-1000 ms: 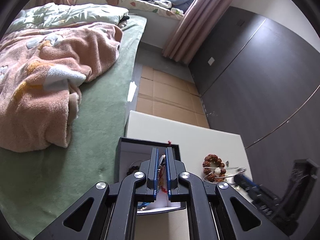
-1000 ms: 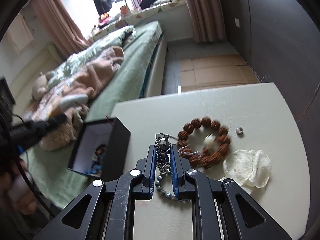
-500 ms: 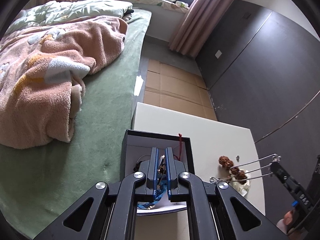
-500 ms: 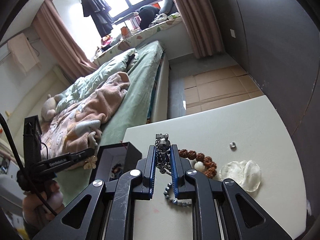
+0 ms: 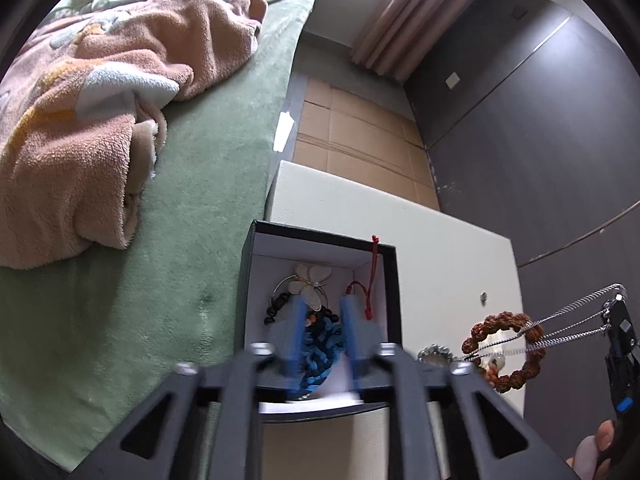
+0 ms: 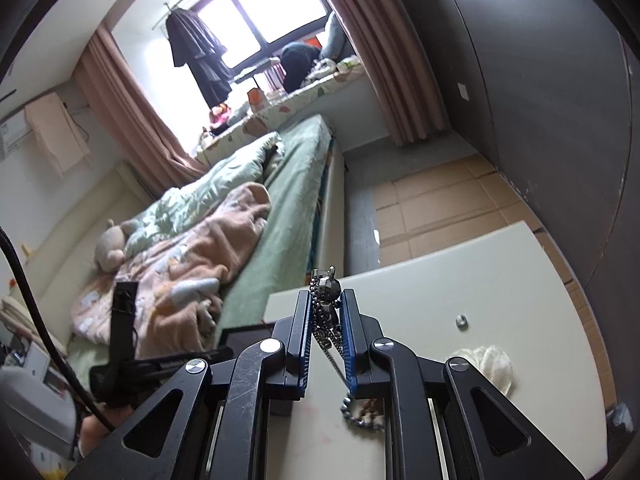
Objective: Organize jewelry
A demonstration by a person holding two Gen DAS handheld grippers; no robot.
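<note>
A black box [image 5: 394, 300] with a white inside stands at the table's left edge. In it lie a butterfly ornament [image 5: 310, 278], black beads, a blue braided piece [image 5: 322, 350] and a red cord [image 5: 370, 280]. My left gripper [image 5: 323, 308] hovers over the box, its blurred jaws opening with nothing pressed between them. My right gripper [image 6: 326, 308] is shut on a silver chain [image 6: 325, 300], raised above the table. In the left wrist view that chain [image 5: 576, 316] runs through a brown bead bracelet [image 5: 520, 364] and lifts it.
The white table [image 6: 440, 292] carries a small metal ring [image 6: 461, 321] and a pale shell-like piece [image 6: 490, 364]. A bed with a pink blanket [image 5: 100, 128] lies to the left, a dark wardrobe wall [image 5: 540, 140] to the right. Cardboard covers the floor beyond the table.
My left gripper sank toward the box and its jaws parted; the butterfly ornament now lies in the box. My right gripper rose with the chain, pulling the brown bracelet up.
</note>
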